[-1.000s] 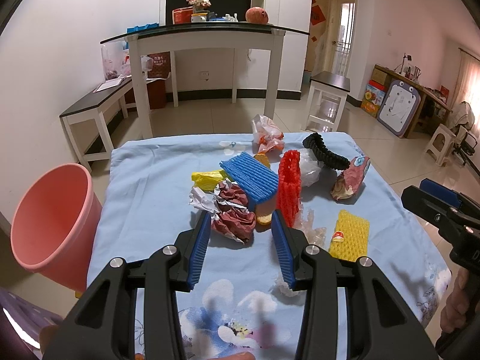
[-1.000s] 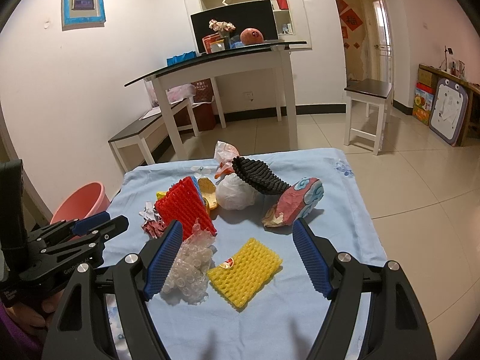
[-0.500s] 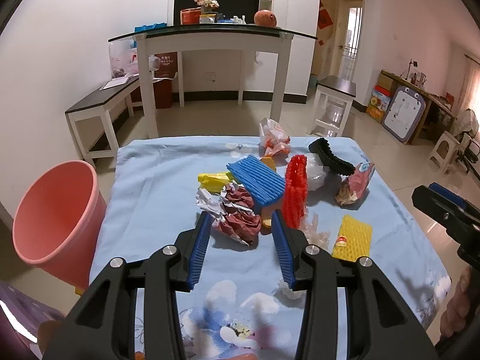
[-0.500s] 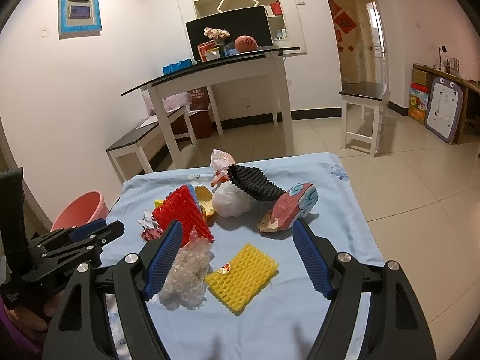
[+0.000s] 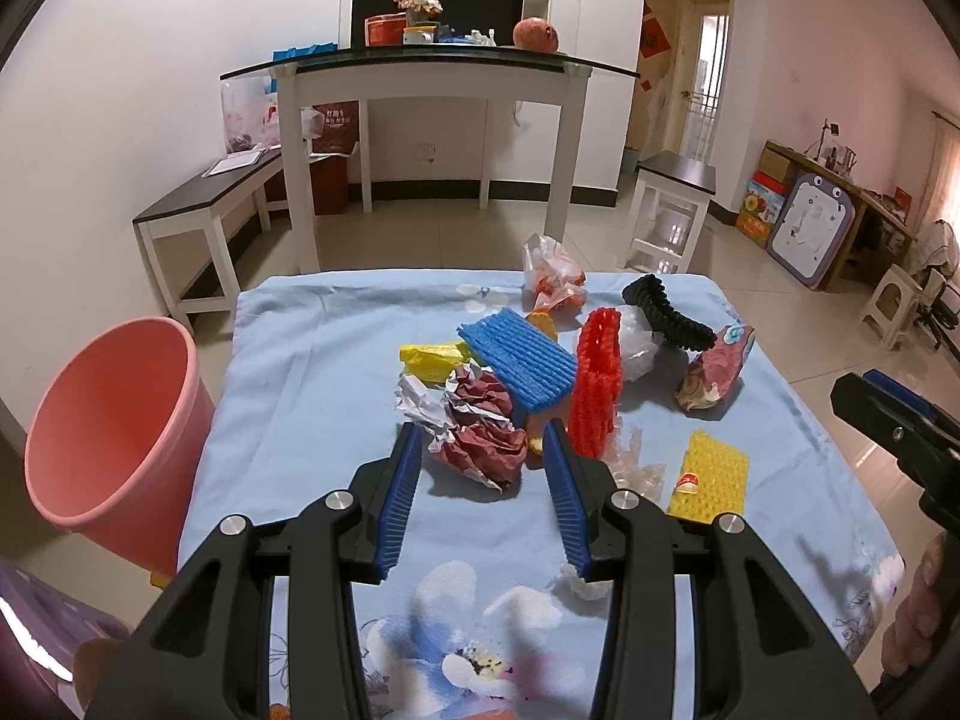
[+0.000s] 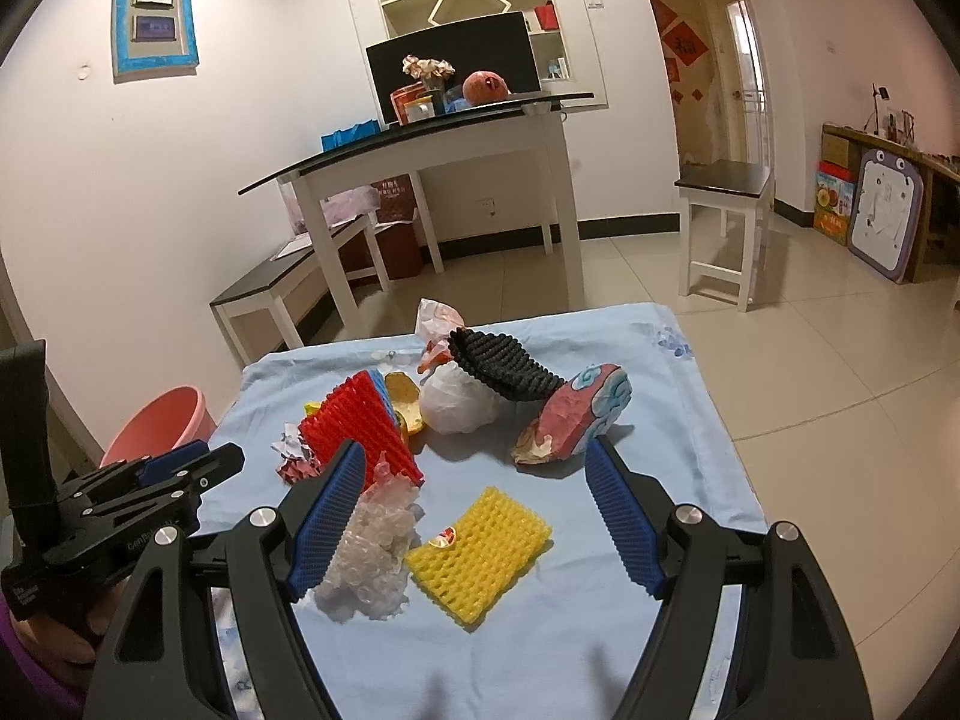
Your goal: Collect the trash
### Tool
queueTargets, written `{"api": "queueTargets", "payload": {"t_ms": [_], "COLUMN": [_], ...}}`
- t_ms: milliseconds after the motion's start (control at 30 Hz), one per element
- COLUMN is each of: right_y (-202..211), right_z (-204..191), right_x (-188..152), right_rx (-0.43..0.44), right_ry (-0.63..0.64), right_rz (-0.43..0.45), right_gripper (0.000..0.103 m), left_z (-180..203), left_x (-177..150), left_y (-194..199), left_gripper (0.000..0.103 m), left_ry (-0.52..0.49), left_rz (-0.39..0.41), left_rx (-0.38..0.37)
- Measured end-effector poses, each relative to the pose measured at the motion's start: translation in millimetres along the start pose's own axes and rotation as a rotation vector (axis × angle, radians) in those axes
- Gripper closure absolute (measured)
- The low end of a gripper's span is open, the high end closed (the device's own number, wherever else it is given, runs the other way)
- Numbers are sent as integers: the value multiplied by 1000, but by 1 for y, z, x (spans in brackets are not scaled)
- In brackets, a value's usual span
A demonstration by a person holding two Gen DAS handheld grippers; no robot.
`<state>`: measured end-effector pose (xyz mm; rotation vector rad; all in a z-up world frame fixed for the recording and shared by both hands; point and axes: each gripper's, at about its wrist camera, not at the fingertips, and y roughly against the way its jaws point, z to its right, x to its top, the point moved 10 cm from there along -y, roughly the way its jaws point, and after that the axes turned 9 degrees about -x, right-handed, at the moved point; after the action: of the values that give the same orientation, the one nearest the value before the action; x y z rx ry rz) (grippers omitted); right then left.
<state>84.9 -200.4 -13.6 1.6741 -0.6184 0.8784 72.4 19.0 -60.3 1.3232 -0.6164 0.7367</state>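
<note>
Trash lies piled on a table under a light blue cloth (image 5: 312, 396). In the left wrist view my left gripper (image 5: 480, 438) hovers open just in front of a crumpled dark red paper (image 5: 486, 438), with nothing between its pads. Behind it lie a blue foam net (image 5: 516, 360), a red foam net (image 5: 594, 384) and a yellow wrapper (image 5: 432, 357). In the right wrist view my right gripper (image 6: 474, 456) stands open above a yellow foam net (image 6: 480, 552) and clear bubble wrap (image 6: 372, 552). Further back are a black foam net (image 6: 504, 360), a white bag (image 6: 456, 402) and a pink printed wrapper (image 6: 576, 414).
A pink bin (image 5: 108, 438) stands on the floor off the table's left edge. Beyond the table are a white console table (image 5: 432, 120), a low bench (image 5: 204, 210) and a stool (image 5: 672, 204). A hand (image 5: 918, 618) holds the right gripper's handle at the lower right.
Both views have shifted slightly, with the trash pile sitting a little lower in the frames. Neither gripper's opening has changed, and no piece of trash has moved.
</note>
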Motion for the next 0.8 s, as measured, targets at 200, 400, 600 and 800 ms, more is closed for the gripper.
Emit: {"api": "queueTargets", "payload": {"t_ms": [200,400,600,800], "right_y": [-5,-11,-18,-27], "right_z": [4,9,13,12], "right_x": [-7,-16,-24,-33], "right_rx": [-8,-15,-13,-8], "right_ry": [-1,-1,-10,-5], "right_rz": [-21,-48,-74,-112], "right_gripper": [28,28,28,28], "left_z": [-3,-7,-3,35], "left_x": [-2,-8,-18,-35], "left_y": [-3,-5,-7,-14], "left_gripper": [60,60,60,60], "left_ry": [7,21,37,-12], "left_rz": [-5,-15,-32,-88], "left_rx": [-4,-22,-120,-250]}}
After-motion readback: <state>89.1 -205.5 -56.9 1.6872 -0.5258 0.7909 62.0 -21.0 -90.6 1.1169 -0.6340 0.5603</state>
